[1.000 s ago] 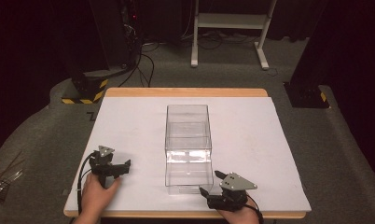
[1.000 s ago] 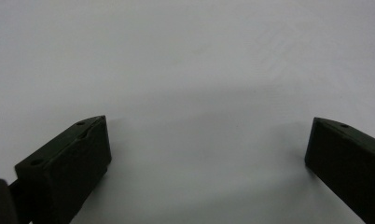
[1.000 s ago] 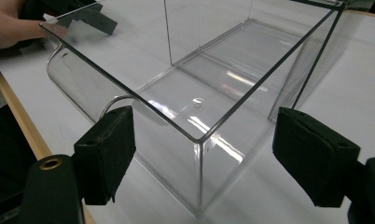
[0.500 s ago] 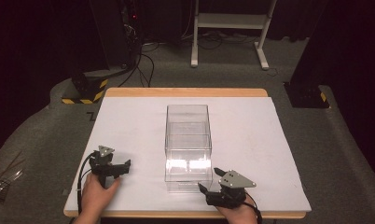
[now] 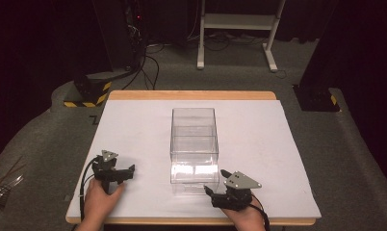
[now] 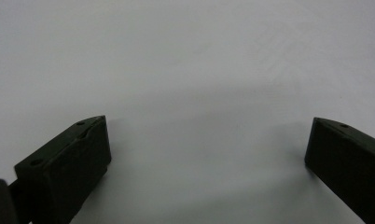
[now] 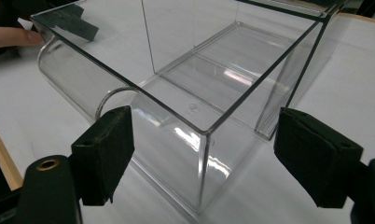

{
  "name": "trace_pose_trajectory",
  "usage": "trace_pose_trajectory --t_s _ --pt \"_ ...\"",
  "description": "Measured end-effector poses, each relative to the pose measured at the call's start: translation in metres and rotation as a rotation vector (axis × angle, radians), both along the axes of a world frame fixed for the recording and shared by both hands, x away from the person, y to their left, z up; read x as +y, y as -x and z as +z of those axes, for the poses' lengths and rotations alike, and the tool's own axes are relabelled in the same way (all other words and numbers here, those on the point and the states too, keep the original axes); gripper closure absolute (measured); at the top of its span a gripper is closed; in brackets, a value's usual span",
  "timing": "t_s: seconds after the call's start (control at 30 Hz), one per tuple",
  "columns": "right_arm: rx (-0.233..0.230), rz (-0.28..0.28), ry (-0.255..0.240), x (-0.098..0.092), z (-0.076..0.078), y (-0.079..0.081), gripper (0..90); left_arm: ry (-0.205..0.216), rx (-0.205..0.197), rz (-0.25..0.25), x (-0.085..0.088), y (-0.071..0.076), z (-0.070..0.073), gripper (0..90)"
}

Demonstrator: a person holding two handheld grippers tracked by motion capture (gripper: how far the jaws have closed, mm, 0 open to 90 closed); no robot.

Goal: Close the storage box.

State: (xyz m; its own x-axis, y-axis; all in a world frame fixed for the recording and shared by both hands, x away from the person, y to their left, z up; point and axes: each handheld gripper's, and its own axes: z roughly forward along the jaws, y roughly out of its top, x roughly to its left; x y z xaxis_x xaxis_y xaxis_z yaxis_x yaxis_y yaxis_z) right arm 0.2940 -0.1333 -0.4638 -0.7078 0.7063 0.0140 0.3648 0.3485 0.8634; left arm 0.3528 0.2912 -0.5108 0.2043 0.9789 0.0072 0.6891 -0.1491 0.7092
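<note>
Right gripper view: right gripper (image 7: 202, 154) gapes before box corner (image 7: 209, 133).

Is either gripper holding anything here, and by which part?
Nothing is held. The left gripper is open over the white table; the right gripper is open before the clear box.

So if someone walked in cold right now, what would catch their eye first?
Most likely the clear plastic box, standing open-topped in the middle of the white table. Next, the two hand-held grippers near the front edge: the right gripper sits close to the box's near right corner with its jaws wide apart, and the left gripper rests apart from the box, also open, over bare tabletop.
</note>
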Motion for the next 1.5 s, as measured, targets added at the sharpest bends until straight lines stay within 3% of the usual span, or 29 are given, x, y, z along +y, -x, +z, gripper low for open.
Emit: trace_pose_trajectory --t_s 0.47,1.5 --pt "0.002 -0.021 0.027 0.004 -0.003 -0.013 17.7 0.001 0.000 0.000 0.000 0.000 0.000 0.4" --pt "0.000 -0.100 -0.007 0.008 -0.006 -0.046 13.7 0.000 0.000 0.000 0.000 0.000 0.000 0.4"
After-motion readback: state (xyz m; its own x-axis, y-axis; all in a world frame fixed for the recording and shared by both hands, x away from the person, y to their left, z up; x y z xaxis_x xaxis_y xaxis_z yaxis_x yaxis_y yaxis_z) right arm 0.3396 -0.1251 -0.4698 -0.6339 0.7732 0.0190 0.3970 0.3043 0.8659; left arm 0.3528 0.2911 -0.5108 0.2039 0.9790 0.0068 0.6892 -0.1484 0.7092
